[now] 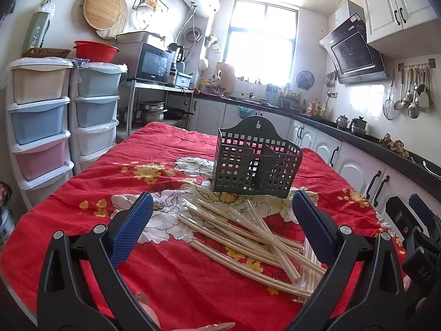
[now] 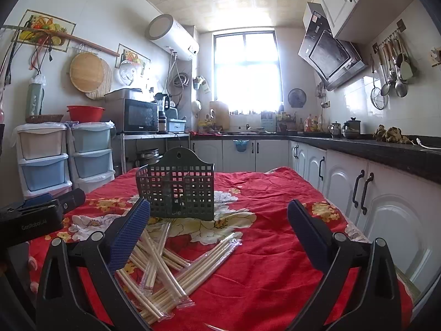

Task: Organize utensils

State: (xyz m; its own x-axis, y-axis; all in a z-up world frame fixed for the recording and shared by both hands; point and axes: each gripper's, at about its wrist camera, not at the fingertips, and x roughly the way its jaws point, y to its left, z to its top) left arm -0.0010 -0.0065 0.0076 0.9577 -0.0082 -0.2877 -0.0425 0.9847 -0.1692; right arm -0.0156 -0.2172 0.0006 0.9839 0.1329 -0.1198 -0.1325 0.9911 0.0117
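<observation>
A dark green perforated utensil holder (image 1: 255, 162) stands upright on the red floral tablecloth (image 1: 165, 275); it also shows in the right wrist view (image 2: 177, 189). Several pairs of wooden chopsticks in clear wrappers (image 1: 248, 237) lie in a loose pile in front of it, also in the right wrist view (image 2: 171, 264). My left gripper (image 1: 222, 229) is open and empty, just above and before the pile. My right gripper (image 2: 219, 234) is open and empty, to the right of the pile. The right gripper's body shows at the left wrist view's right edge (image 1: 419, 237).
Stacked pastel drawer units (image 1: 41, 115) stand left of the table. White cabinets under a black counter (image 2: 386, 154) run along the right. A microwave (image 1: 153, 64) sits on a rack behind. Ladles hang on the right wall (image 1: 413, 93).
</observation>
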